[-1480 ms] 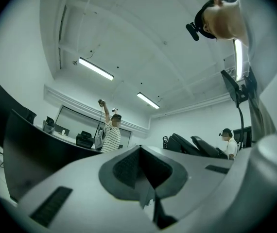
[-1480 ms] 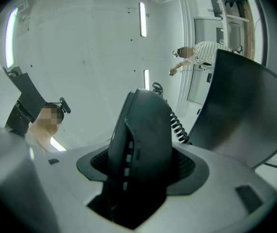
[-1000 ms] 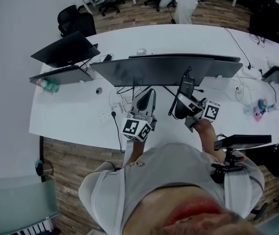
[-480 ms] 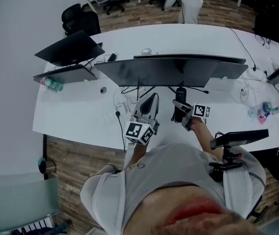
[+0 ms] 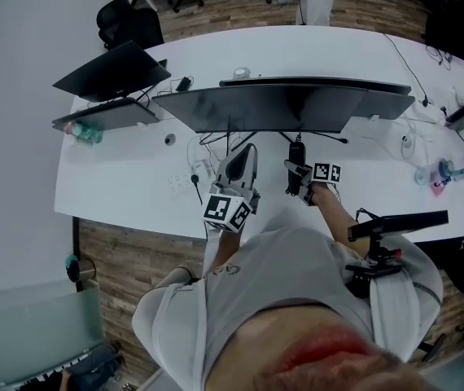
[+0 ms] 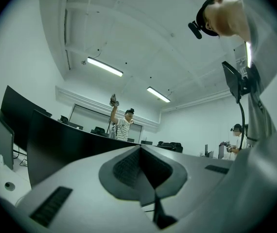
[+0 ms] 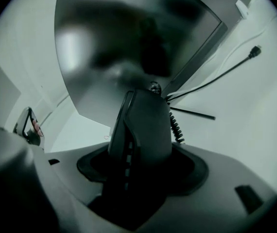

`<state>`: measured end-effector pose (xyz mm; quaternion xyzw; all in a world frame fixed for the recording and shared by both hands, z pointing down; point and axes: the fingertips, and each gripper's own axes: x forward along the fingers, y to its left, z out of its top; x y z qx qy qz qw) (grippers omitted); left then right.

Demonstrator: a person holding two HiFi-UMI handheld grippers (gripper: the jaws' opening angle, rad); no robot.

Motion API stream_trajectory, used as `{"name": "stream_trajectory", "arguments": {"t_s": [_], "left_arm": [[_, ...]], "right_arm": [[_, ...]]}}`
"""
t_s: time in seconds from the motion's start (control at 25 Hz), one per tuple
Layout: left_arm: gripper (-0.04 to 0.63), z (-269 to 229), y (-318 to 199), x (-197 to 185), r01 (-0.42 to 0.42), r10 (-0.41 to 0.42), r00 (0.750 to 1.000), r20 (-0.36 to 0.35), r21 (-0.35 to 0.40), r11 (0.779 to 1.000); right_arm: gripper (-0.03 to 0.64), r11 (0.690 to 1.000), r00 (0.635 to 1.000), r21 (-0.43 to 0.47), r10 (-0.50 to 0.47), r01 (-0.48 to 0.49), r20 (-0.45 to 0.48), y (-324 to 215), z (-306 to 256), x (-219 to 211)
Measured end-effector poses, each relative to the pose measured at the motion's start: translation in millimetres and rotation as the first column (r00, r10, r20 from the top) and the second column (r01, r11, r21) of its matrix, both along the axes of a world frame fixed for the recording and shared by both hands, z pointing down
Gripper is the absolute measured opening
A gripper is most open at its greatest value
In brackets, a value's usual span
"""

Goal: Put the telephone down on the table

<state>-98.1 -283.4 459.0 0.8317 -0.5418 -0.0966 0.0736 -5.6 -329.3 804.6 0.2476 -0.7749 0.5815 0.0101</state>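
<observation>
The telephone (image 5: 296, 158) is a black handset with a coiled cord (image 7: 178, 128). My right gripper (image 5: 299, 174) is shut on it, low over the white table (image 5: 126, 187) just in front of the wide monitor. In the right gripper view the telephone (image 7: 144, 127) stands up between the jaws of the gripper (image 7: 143, 165), its far end toward the monitor's lower edge. Whether it touches the table cannot be told. My left gripper (image 5: 247, 155) rests to the left, pointing up and away, jaws together with nothing between them; the left gripper (image 6: 142, 171) looks at the ceiling.
A wide dark monitor (image 5: 289, 107) spans the table's middle, with cables (image 5: 216, 143) under it. A second screen (image 5: 111, 70) and a bottle (image 5: 81, 131) are at the left, a power strip (image 5: 178, 185) near the left gripper. A person (image 6: 124, 126) stands beyond the table.
My right gripper has carried the telephone down and a little left, closer to the table beneath the monitor's edge. The left gripper has hardly moved.
</observation>
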Motion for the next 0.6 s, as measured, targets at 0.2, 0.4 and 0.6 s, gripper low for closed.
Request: {"name": "stream_trajectory", "arguments": {"t_s": [0.2, 0.4, 0.6], "left_arm": [[0.009, 0, 0, 3, -0.005, 0.005, 1.0, -0.004, 0.002, 1.0], [0.009, 2, 3, -1, 0.006, -0.006, 1.0, -0.007, -0.002, 1.0], [0.009, 4, 4, -5, 0.018, -0.018, 1.0, -0.002, -0.01, 1.0]], "right_arm": [[0.31, 0.999, 0.996, -0.048, -0.028, 0.024, -0.083, 5, 29, -2], [0.309, 0.996, 0.984, -0.076, -0.055, 0.043, -0.172, 11, 58, 1], [0.309, 0.993, 0.966, -0.093, -0.095, 0.075, -0.242, 14, 80, 0]]}}
